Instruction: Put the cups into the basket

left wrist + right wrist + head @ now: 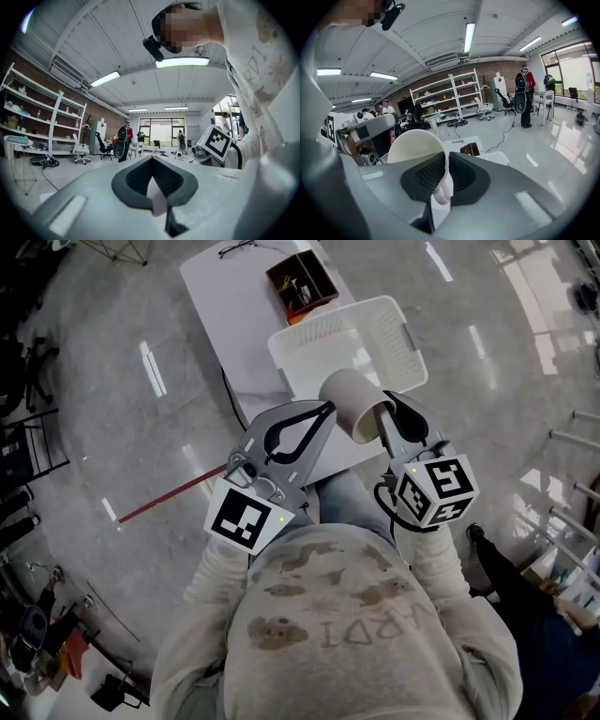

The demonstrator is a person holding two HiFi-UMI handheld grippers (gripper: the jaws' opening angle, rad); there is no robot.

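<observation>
A cream cup [354,401] lies on its side in the air, just in front of the near edge of the white basket [394,343]. My right gripper [386,416] is shut on the cup's wall. In the right gripper view the cup [417,145] fills the jaws, its rim pinched between the pads and its handle below them. The basket [499,158] lies beyond it and looks empty. My left gripper [326,411] hovers beside the cup on the left, jaws shut with nothing in them. In its own view the left gripper [152,161] points up into the room.
The basket sits on a white table [234,315], which also carries a brown divided box [302,282] of small items and a pair of glasses [239,247]. A red line [169,495] runs across the grey floor. Shelves, chairs and people stand far off.
</observation>
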